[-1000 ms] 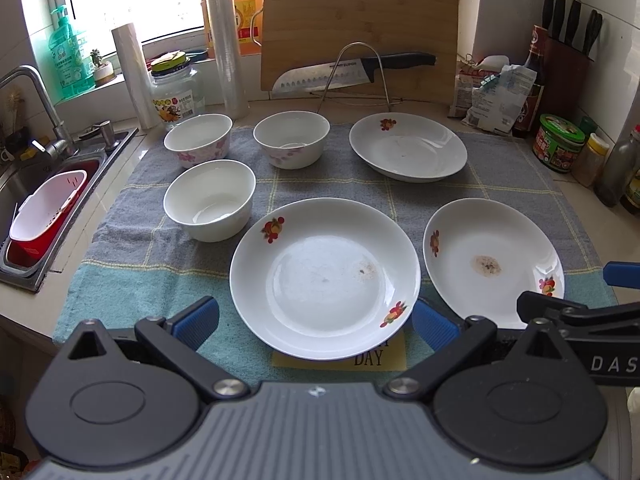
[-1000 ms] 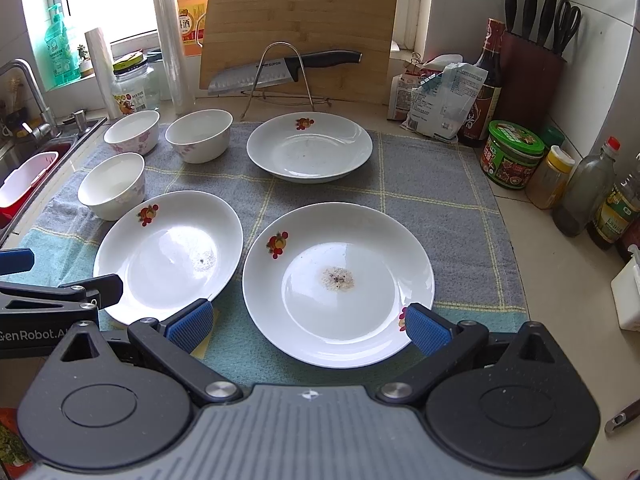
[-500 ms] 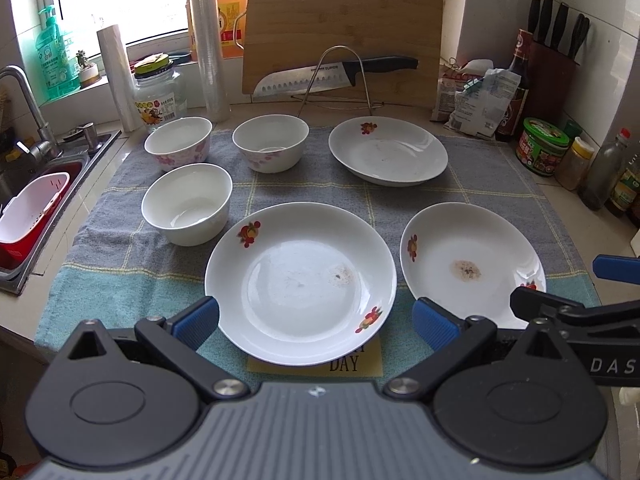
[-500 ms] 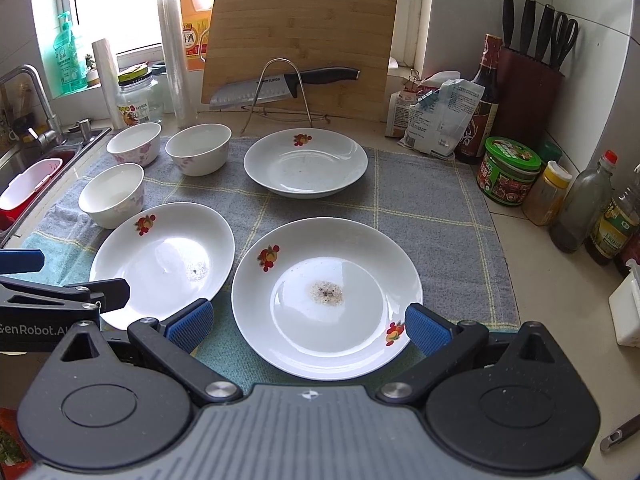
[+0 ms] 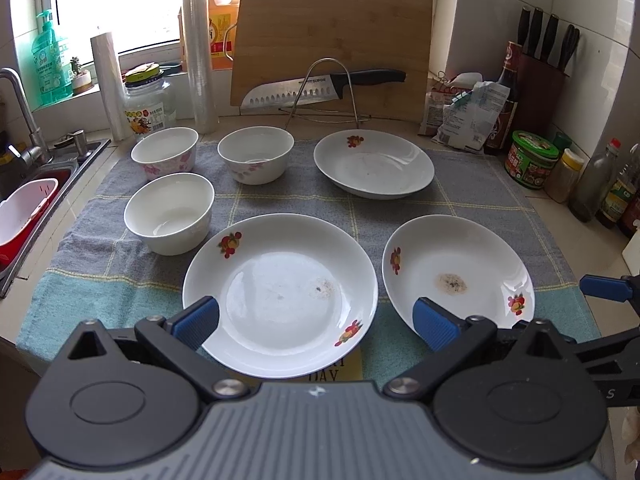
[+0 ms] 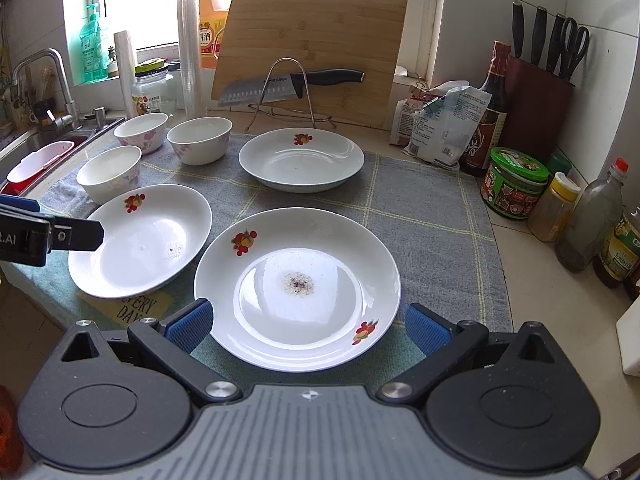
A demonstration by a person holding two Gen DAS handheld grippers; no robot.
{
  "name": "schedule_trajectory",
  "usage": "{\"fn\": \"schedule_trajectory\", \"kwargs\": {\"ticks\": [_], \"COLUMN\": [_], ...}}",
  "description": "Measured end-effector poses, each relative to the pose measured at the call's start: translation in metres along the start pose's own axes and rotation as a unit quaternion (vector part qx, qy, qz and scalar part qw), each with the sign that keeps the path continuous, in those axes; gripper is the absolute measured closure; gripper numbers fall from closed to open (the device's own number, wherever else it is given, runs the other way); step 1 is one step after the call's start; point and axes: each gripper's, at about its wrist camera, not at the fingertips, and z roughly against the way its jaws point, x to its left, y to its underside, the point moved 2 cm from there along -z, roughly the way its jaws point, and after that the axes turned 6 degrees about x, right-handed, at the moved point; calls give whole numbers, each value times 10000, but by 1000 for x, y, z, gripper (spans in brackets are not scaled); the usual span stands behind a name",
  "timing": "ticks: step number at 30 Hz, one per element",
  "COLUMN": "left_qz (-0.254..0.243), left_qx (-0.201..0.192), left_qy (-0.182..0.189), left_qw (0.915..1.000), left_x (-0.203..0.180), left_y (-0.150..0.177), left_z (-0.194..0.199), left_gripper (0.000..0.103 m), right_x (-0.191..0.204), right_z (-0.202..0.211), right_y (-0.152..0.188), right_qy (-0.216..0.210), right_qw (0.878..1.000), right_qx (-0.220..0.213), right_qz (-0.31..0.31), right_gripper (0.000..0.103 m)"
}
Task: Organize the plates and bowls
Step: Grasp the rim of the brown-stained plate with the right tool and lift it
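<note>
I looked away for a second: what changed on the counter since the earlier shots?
Only the viewpoint: both cameras drew back and rose a little. The left gripper and right gripper remain open and empty over the near plates. Plates, bowls and towel kept their places.

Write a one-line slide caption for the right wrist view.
Open right gripper poised over a stained plate, with two more plates and three bowls unstacked on the towel.

Three bowls [image 5: 169,212] sit at the left of a towel [image 5: 460,196] on the counter, one plate [image 5: 373,163] behind two side-by-side plates [image 5: 280,294], cutting board [image 5: 332,48] at back
</note>
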Motion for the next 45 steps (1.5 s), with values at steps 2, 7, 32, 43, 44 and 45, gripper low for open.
{"fn": "schedule_trajectory", "kwargs": {"ticks": [2,7,32,43,44,45], "left_qz": [25,33,-138,-1246,-1379,-1502], "left_qx": [-76,-100,197,333,349,385], "left_qy": [-41,-53,1,856,935,1039], "left_qw": [10000,9999,9997,9880,9854,9824], "left_x": [-2,-9,-40,-62,-65,-67], "left_y": [1,0,-14,-53,-58,-62], "left_z": [0,-1,-13,-63,-69,-74], "left_gripper": [1,1,1,1,1,1], "right_x": [-3,-8,-18,-24,-24,-24], "right_z": [-7,-21,-84,-81,-81,-81], "right_y": [7,24,33,43,43,43], "right_qy": [-60,-360,-803,-918,-921,-918], "right_qw": [9999,9989,9921,9913,9912,9914], "right_qx": [49,187,386,57,50,51], "right_qz": [86,237,880,943,945,936], "right_gripper": [0,0,0,0,0,0]}}
